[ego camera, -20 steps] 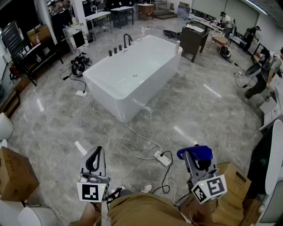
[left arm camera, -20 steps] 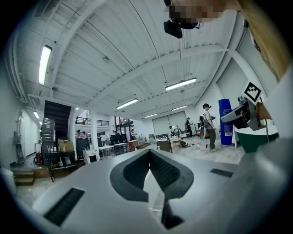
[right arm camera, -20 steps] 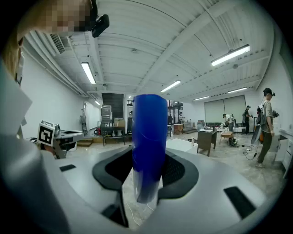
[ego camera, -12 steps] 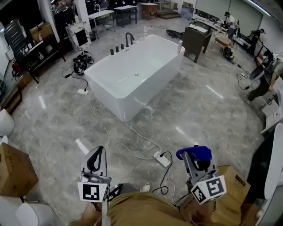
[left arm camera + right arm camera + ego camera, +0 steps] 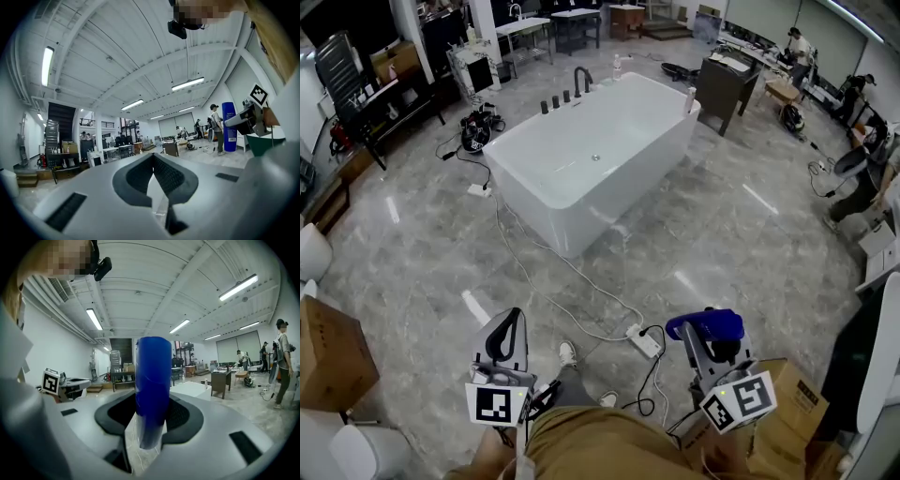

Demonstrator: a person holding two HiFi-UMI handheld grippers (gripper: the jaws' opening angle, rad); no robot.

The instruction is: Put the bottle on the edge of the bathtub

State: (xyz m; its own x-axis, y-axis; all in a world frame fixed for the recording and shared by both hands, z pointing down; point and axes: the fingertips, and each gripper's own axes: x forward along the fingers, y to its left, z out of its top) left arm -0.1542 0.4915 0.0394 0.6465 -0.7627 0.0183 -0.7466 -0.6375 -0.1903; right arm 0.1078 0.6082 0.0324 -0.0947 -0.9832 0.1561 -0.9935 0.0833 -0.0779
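Observation:
A white freestanding bathtub [image 5: 581,150] stands on the marble floor well ahead of me, its near corner [image 5: 567,239] several steps away. My right gripper [image 5: 705,330] is shut on a blue bottle [image 5: 152,390], which stands upright between the jaws; from the head view the blue bottle [image 5: 707,324] shows as a blue cap-like shape at the lower right. My left gripper [image 5: 503,339] is at the lower left, its jaws closed together with nothing between them. The left gripper view also catches the blue bottle [image 5: 229,126] at its right side.
A white cable and power strip [image 5: 644,339] run across the floor between me and the tub. Cardboard boxes [image 5: 328,354] stand at the left and a box [image 5: 792,398] at the lower right. A dark cabinet [image 5: 724,86] sits beyond the tub. People [image 5: 862,173] work at the right.
The view has shifted forward slightly: the tub sits a little lower and nearer in the head view, and a white shoe now shows on the floor below. Both grippers hold the same pose.

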